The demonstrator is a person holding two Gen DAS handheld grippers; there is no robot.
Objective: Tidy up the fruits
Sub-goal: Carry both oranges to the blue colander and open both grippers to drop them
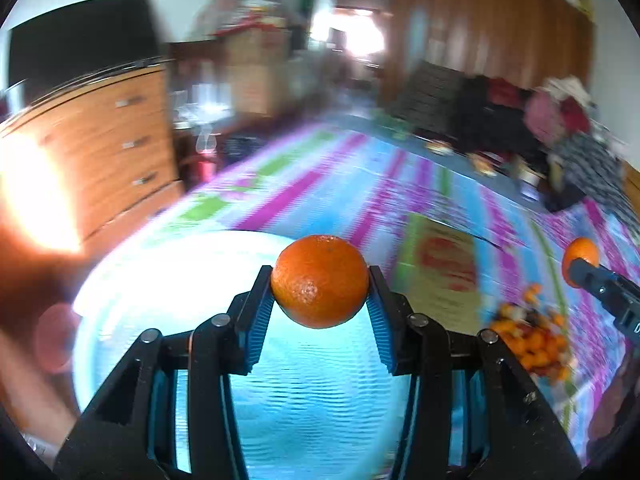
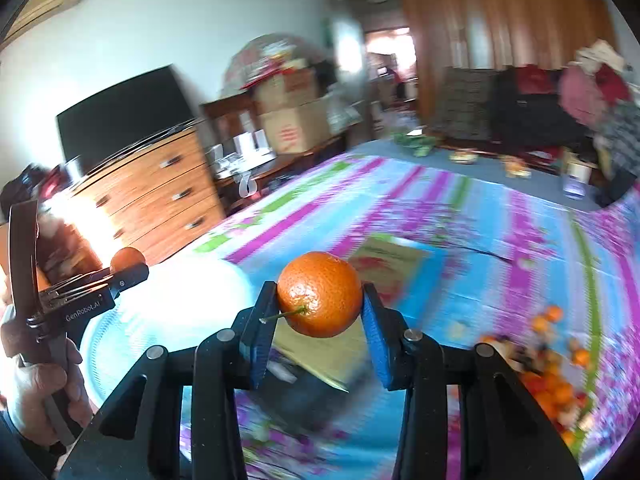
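The left tool (image 1: 320, 294) clamped 1 orange (image 1: 320, 282) above the pale blue plate (image 1: 120, 300); the right tool (image 2: 318, 300) gripped another stemmed orange (image 2: 319, 294) over the bed (image 2: 480, 220). Likely carrying both: next, lower each onto the plate, then release.

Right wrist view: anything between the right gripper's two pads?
Yes: a stemmed mandarin, clamped between the blue pads of the right gripper. Shown in the right wrist view.
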